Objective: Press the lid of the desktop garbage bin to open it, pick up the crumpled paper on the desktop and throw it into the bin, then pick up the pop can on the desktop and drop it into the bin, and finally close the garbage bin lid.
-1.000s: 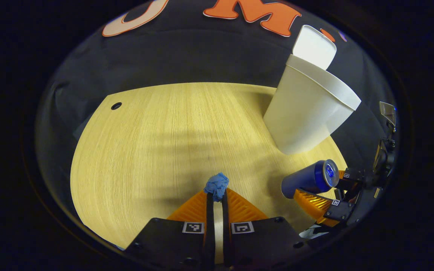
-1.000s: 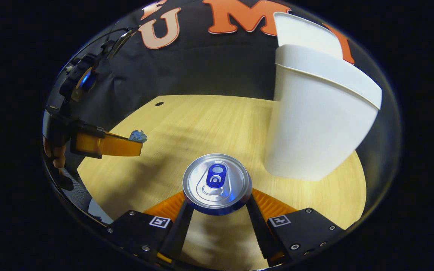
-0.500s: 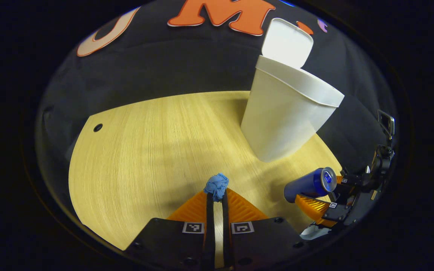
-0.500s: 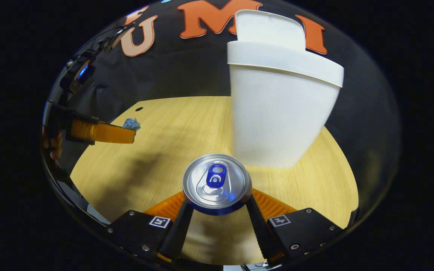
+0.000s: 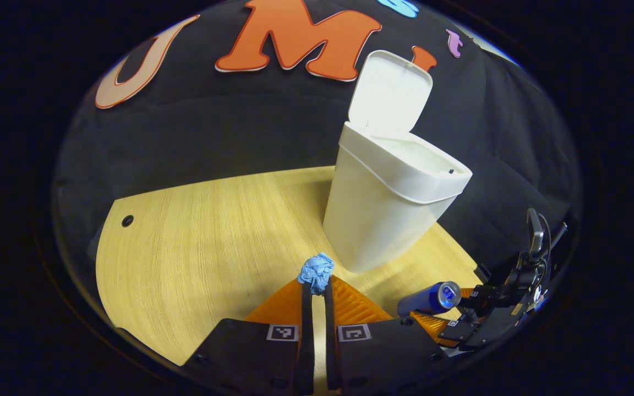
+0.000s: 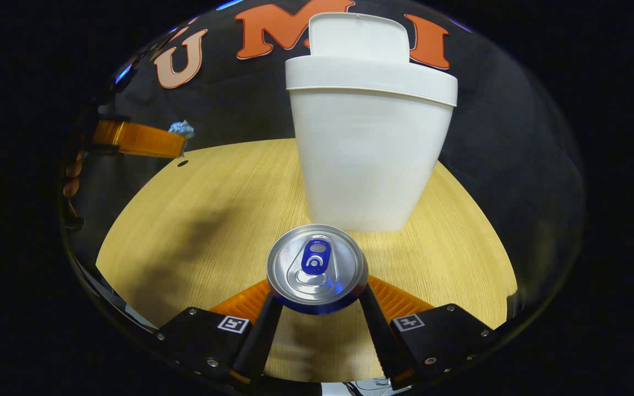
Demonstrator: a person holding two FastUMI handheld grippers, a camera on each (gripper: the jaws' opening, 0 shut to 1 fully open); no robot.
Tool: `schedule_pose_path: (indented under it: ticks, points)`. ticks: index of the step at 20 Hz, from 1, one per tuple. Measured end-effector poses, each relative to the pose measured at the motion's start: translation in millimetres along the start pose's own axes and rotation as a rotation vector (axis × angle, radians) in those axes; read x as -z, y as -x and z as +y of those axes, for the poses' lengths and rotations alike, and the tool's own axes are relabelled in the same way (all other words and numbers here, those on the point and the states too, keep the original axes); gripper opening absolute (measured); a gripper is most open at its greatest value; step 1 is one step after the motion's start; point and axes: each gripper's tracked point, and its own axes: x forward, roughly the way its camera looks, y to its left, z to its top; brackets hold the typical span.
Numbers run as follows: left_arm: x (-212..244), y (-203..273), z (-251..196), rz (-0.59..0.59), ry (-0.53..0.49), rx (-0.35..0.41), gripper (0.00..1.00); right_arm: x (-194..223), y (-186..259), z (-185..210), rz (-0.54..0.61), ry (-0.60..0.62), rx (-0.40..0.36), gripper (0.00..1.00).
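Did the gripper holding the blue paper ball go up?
Yes. In the right gripper view the left gripper with the crumpled blue paper ball rose above the wooden table's far edge.

One garbage bin (image 5: pixel 388 214), white, with one lid (image 5: pixel 389 91) standing up at its back. One crumpled paper (image 5: pixel 317 271), blue. One pop can (image 6: pixel 317 268), with one pull tab (image 6: pixel 315 257) on its silver top. One desktop (image 5: pixel 212 242) of pale wood, with one small round hole (image 5: pixel 127 220) near its far edge. Two grippers: one left gripper (image 5: pixel 317 286), one right gripper (image 6: pixel 317 300), each with two fingers. Two square markers on the left gripper's body (image 5: pixel 283 332) and two on the right gripper's body (image 6: pixel 233 323). One hand (image 6: pixel 72 179) at the edge of the right gripper view.
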Motion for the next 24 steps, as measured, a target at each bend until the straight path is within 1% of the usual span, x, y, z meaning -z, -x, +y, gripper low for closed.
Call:
schedule_pose_path:
  ticks: [1,4,5,7,8,16,17,19,20,21,24]
  points:
    - [-8.8,0.0,-3.0,-0.018,-0.012,0.004,0.12,1.4,2.3,-0.4,-0.002,-0.003,0.002,0.8]
    - [-37.4,2.6,-16.9,-0.075,-0.029,0.034,0.12,0.7,2.9,-3.7,-0.008,-0.013,0.004,0.8]
    - [-46.1,3.1,-21.7,-0.094,-0.038,0.04,0.12,1.9,3.0,-5.8,-0.008,-0.018,0.006,0.75]
    - [-63.5,1.5,-29.9,-0.127,-0.052,0.06,0.12,4.5,6.1,-12.2,-0.008,-0.024,0.015,0.75]
    - [-70.4,2.0,-34.0,-0.141,-0.056,0.072,0.12,5.5,7.1,-13.6,-0.005,-0.028,0.016,0.8]
    - [-118.4,-11.4,-62.8,-0.27,-0.107,0.119,0.12,5.9,11.5,-29.3,-0.01,-0.041,0.035,0.8]
    - [-122.1,-14.3,-64.6,-0.283,-0.113,0.121,0.12,6.6,12.6,-31.3,-0.009,-0.044,0.038,0.75]
    - [-128.4,-20.5,-68.8,-0.293,-0.126,0.126,0.12,7.0,14.4,-35.9,-0.009,-0.051,0.042,0.75]
    - [-131.5,-22.4,-70.1,-0.298,-0.13,0.13,0.12,7.4,15.3,-38.4,-0.008,-0.055,0.046,0.8]
    - [-134.9,-24.2,-71.5,-0.306,-0.133,0.134,0.12,8.9,15.6,-40.4,-0.007,-0.06,0.049,0.75]
    - [-142.5,-29.7,-80.8,-0.319,-0.139,0.146,0.12,10.1,17.9,-49.7,-0.007,-0.073,0.06,0.75]
